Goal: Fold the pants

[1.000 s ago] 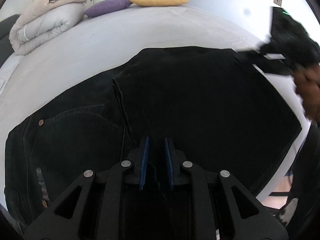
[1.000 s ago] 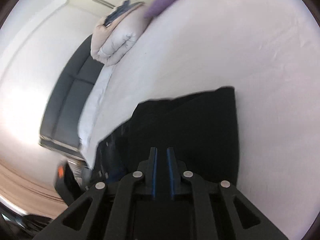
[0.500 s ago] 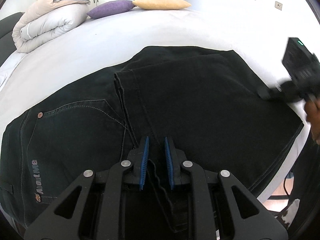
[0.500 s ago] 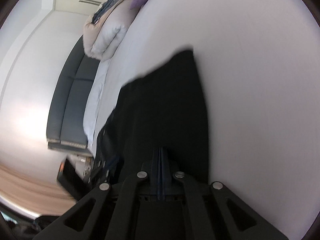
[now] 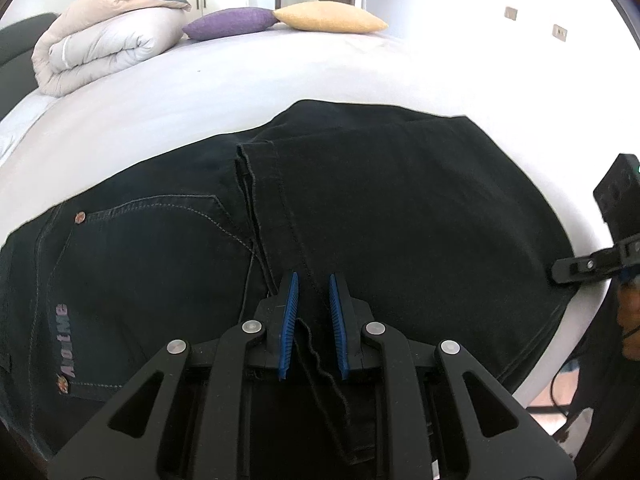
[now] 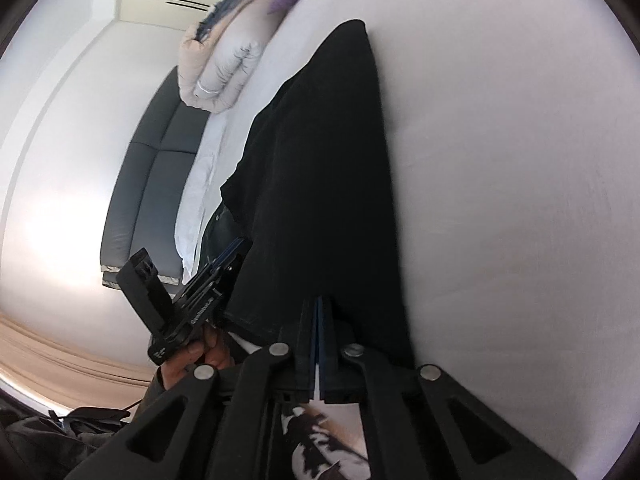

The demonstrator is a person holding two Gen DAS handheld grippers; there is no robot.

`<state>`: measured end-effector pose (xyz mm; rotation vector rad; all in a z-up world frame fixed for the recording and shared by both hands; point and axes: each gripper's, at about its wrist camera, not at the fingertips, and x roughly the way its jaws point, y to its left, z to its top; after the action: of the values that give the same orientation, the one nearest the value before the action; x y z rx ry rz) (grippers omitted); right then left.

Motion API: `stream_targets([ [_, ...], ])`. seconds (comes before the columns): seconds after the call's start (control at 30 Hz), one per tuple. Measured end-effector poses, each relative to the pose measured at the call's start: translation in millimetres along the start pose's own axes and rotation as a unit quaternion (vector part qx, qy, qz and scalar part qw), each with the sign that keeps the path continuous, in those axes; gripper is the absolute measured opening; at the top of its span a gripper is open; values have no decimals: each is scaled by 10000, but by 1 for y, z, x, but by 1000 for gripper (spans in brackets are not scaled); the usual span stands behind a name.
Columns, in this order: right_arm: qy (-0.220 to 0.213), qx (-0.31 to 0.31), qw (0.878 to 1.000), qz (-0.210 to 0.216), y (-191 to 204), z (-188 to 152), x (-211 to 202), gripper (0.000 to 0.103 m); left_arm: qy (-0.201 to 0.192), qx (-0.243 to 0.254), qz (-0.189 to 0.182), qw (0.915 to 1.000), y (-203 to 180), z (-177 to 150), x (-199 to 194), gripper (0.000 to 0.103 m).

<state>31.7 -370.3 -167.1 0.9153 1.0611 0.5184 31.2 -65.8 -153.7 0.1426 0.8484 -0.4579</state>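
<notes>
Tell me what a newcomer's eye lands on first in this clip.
The black jeans folded across the white bed dominate both views. The left gripper, open, hovers over their hem, and the right gripper is shut at the fold's near edge. Far back lie a rolled duvet and purple and yellow pillows.

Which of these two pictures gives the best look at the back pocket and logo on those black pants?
The left wrist view. The back pocket with its pale stitching, copper rivet and the logo lie in plain sight on the pants. The right wrist view sees the pants edge-on as a dark strip; the pocket area is a sliver and no logo shows.
</notes>
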Motion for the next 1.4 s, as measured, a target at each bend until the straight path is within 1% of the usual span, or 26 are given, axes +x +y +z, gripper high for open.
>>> stream_targets([
  [0.13,-170,-341,9990,-243,11,-5,2,0,-169,-204,-120,9996,8,-6,-7,16],
  [0.2,-238,-301,9990,-229,9,-6,2,0,-225,-365,-230,9988,15,-9,-12,16],
  [0.47,-453,-292,9980,-344,10,-8,2,0,-64,-781,-459,9959,30,-15,-22,20],
  [0.73,-572,-291,9972,-377,9,-6,4,0,-3,-823,-423,9957,31,-15,-25,20],
  [1.2,-631,-254,9963,-518,13,-8,0,0,69,-855,-373,9956,26,-8,-21,21],
  [1.27,-634,-262,9959,-589,17,-9,-2,0,71,-880,-392,9953,26,-8,-22,21],
  [1.37,-642,-487,9929,-869,31,-12,-4,1,64,-1002,-477,9938,30,-9,-26,21],
  [1.4,-657,-562,9917,-953,37,-13,-5,4,78,-1063,-512,9930,32,-10,-28,21],
])
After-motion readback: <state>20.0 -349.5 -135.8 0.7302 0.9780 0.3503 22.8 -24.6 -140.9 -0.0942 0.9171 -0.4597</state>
